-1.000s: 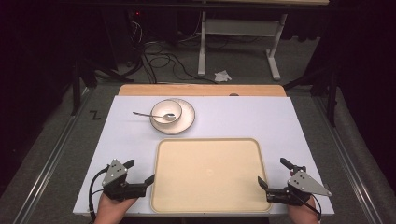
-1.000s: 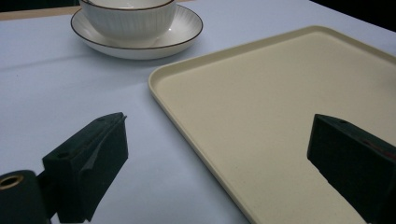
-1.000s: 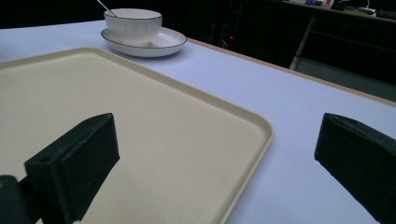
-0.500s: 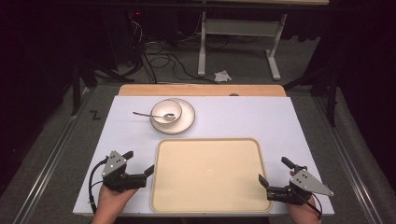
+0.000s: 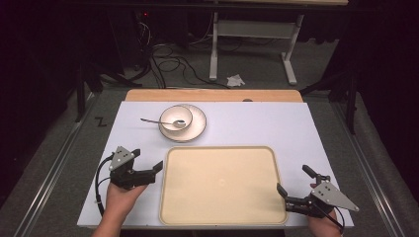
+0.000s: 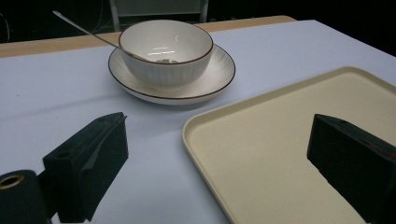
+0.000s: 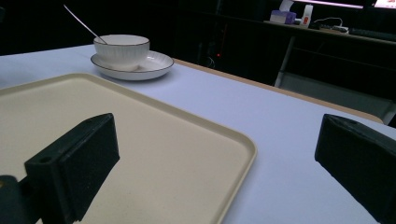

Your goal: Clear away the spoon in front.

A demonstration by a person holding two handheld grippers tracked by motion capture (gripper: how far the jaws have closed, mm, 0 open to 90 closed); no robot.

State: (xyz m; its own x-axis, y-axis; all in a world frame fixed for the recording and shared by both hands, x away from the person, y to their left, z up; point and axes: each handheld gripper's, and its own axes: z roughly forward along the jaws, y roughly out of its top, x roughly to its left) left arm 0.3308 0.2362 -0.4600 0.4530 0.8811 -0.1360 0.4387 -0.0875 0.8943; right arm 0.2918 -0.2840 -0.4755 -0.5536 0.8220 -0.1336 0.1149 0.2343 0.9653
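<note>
A: Where is the left hand-held black gripper?

B: It sits at the near left of the white table top, just beside the left edge of the cream rectangular plastic tray. Its jaws stand wide apart and hold nothing. In the left gripper view one jaw hangs over the bare table top and the other over the tray's near left part, so the tray's rim runs between them.

A: And the right hand-held black gripper?

B: At the near right, by the tray's near right corner, and again spread open with nothing between the jaws. In the right gripper view one jaw is over the tray and the other over the table top to the right of it.

A: What lies on the tray?

B: Nothing; its flat floor is bare. It rests flat on the table, near the person, between the two grippers.

A: What else is on the table?

B: A white ribbed ceramic bowl with a dark rim stands upright on a white round saucer with a dark rim, just beyond the tray's far left corner and apart from it. A thin metal spoon lies in the bowl, its handle pointing left over the rim. Both grippers are well apart from the bowl.
</note>
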